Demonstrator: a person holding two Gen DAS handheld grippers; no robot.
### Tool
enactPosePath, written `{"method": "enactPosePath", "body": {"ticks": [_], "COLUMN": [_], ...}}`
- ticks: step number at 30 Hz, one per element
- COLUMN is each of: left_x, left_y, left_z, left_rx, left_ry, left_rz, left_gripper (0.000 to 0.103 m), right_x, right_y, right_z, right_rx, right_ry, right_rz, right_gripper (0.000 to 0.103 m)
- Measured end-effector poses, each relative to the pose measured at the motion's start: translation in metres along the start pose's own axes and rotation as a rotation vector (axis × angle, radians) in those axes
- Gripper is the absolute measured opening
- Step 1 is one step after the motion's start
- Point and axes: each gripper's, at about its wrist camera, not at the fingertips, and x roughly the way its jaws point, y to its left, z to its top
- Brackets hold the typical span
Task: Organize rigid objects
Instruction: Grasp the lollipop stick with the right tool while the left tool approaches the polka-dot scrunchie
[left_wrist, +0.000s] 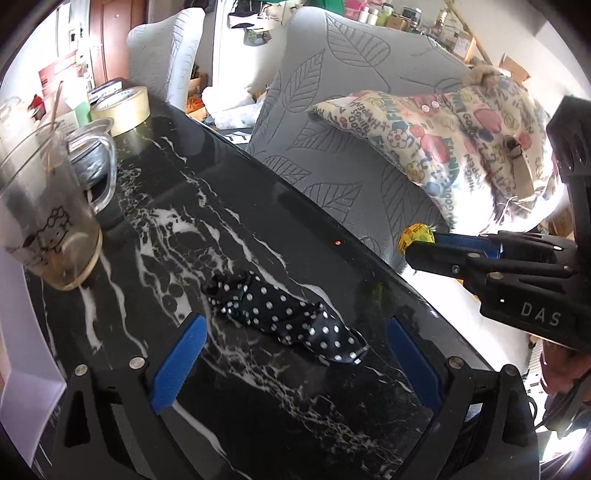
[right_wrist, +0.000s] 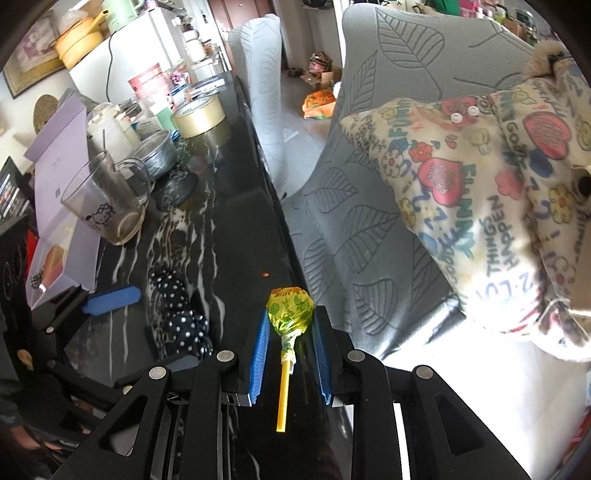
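Your right hand-held gripper grips a yellow lollipop low in the frame's centre, above the black marble worktop. Your left hand-held gripper stands open over a polka-dot scrunchie. Placing the lollipop seems not yet done.

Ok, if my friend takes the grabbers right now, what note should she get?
Right gripper: shut on the lollipop, pads on the wrapped head, yellow stick pointing back toward the camera; it is held up over the near edge of the black marble table.
Left gripper: open, holding nothing, poised over the polka-dot cloth lying on the table.
Also on the table: glass mug, tape roll, metal bowl toward the far end.
Done: lollipop picked up.
Left: put the lollipop in its spot, which I cannot tell from here, then sort the remaining items.
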Motion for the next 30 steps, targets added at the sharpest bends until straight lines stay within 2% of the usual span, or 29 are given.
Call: {"method": "enactPosePath", "body": {"ticks": [9, 13, 16, 18, 20, 21, 22, 23, 26, 30], "left_x": [0.021, 0.025, 0.025, 0.025, 0.022, 0.021, 0.02, 0.019, 0.018, 0.016], "left_y": [0.005, 0.003, 0.0, -0.002, -0.005, -0.006, -0.007, -0.006, -0.003, -0.001], "left_z": [0.007, 0.007, 0.005, 0.004, 0.003, 0.003, 0.003, 0.003, 0.006, 0.004], "left_rx": [0.092, 0.128, 0.153, 0.152, 0.16, 0.164, 0.163, 0.148, 0.11, 0.08], "left_ry": [0.037, 0.03, 0.008, -0.011, -0.033, -0.039, -0.041, -0.043, -0.028, -0.026], "left_rz": [-0.022, -0.009, -0.028, -0.02, -0.004, -0.002, 0.004, 0.02, -0.008, 0.0], "left_gripper": [0.1, 0.1, 0.099, 0.092, 0.07, 0.063, 0.046, 0.025, 0.017, 0.016], "right_x": [0.012, 0.014, 0.016, 0.016, 0.016, 0.016, 0.016, 0.015, 0.013, 0.009], "right_y": [-0.002, -0.002, -0.003, -0.004, -0.005, -0.005, -0.005, -0.006, -0.007, -0.007], "right_z": [0.001, 0.0, 0.0, -0.001, -0.002, -0.003, -0.003, -0.003, -0.005, -0.005], "right_rx": [0.023, 0.019, 0.026, 0.03, 0.03, 0.031, 0.032, 0.034, 0.04, 0.042], "right_ry": [0.043, 0.046, 0.05, 0.052, 0.054, 0.055, 0.055, 0.055, 0.051, 0.043], "right_rz": [0.01, -0.001, -0.006, -0.009, -0.011, -0.012, -0.013, -0.013, -0.014, -0.012], "right_gripper": [0.024, 0.024, 0.024, 0.024, 0.024, 0.024, 0.024, 0.024, 0.024, 0.024]}}
